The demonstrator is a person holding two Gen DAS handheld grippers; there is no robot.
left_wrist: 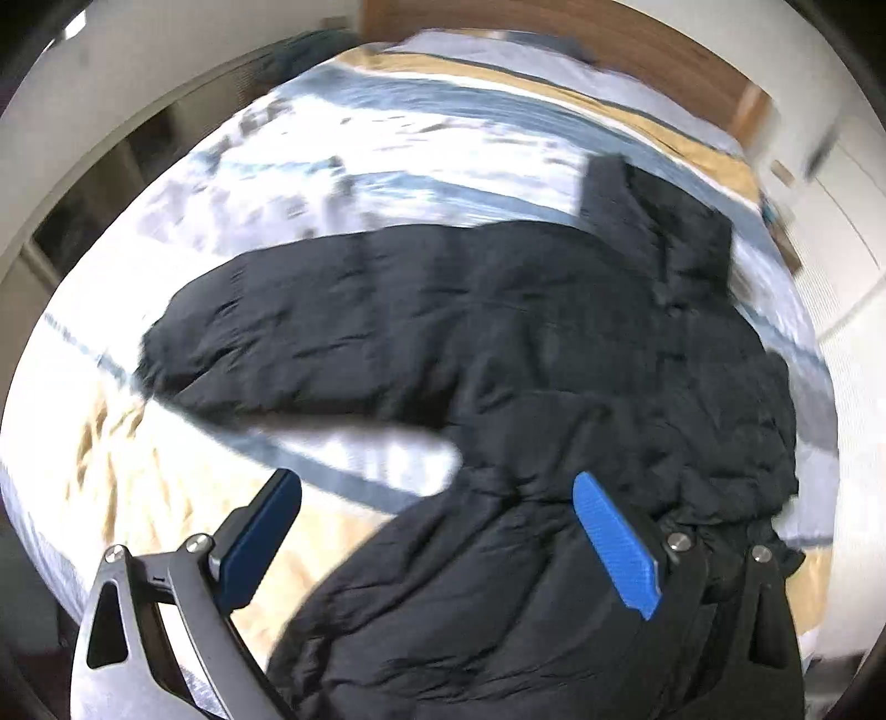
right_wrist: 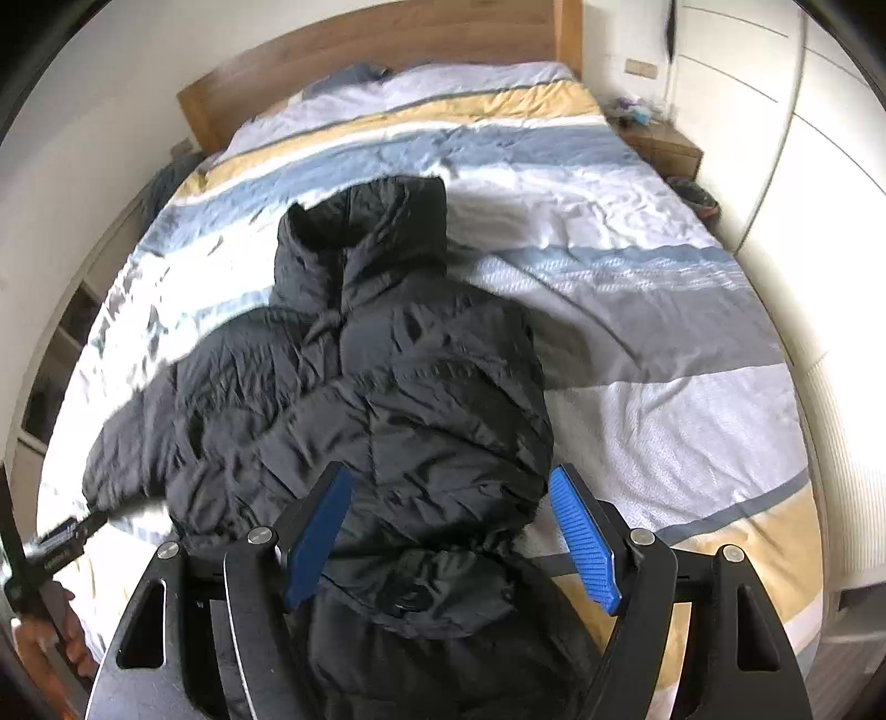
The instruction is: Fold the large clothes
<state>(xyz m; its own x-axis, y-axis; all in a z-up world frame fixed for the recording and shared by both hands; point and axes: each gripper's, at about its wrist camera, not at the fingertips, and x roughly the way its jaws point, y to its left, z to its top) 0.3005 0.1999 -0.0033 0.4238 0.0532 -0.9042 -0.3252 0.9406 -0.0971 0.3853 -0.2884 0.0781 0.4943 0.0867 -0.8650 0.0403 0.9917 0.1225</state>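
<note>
A black puffer jacket [left_wrist: 498, 343] lies on the striped bed cover [left_wrist: 360, 166]. One sleeve stretches out to the left in the left wrist view, and the hood points toward the headboard. My left gripper [left_wrist: 437, 531] is open and empty, above the jacket's lower part near the sleeve's armpit. In the right wrist view the jacket [right_wrist: 387, 376] lies bunched with its right side folded over the body, hood [right_wrist: 376, 232] at the far end. My right gripper [right_wrist: 451, 531] is open and empty, with its jaws on either side of the jacket's near hem.
The bed cover [right_wrist: 637, 310] has white, blue, grey and yellow stripes. A wooden headboard [right_wrist: 387, 39] stands at the far end. A nightstand [right_wrist: 659, 144] and white wardrobe [right_wrist: 803, 166] are to the right. Shelves [right_wrist: 61, 354] line the left wall. The left hand-held gripper [right_wrist: 50, 548] shows at lower left.
</note>
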